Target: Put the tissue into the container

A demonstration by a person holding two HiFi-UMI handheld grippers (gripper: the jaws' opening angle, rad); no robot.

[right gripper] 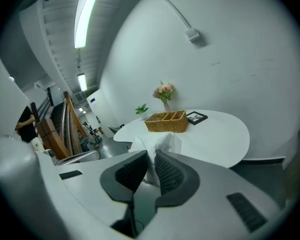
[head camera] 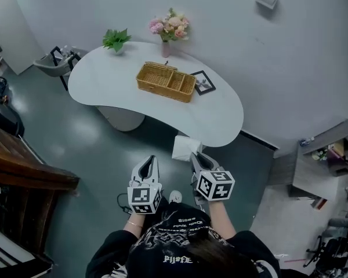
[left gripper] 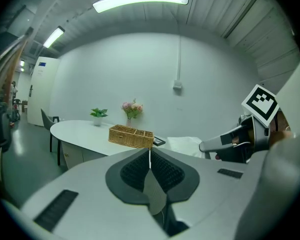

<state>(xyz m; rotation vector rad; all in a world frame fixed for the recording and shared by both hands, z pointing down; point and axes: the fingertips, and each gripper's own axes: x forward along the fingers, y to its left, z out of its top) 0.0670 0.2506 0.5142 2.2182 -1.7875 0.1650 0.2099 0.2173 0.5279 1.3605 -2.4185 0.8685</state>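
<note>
The tissue (head camera: 184,147) is held in the air just off the near edge of the table (head camera: 220,117), over the floor and not touching the tabletop. It is pinched between the jaws of the right gripper (head camera: 195,157), which are closed on its lower part, while the rest of the white sheet stands up crumpled above the pads. The basket (head camera: 165,81) is set well apart from the tissue, near the middle of the table, and its inside is seen to be split into compartments. A picture frame (head camera: 203,81) is laid flat on the table just beside the basket's right end. A vase of flowers (head camera: 169,29) and a potted plant (head camera: 116,39) are placed at the table's far edge, by the wall. The left gripper (head camera: 151,160) is held beside the right one, short of the table, with its jaws pressed together and nothing caught between them.
</note>
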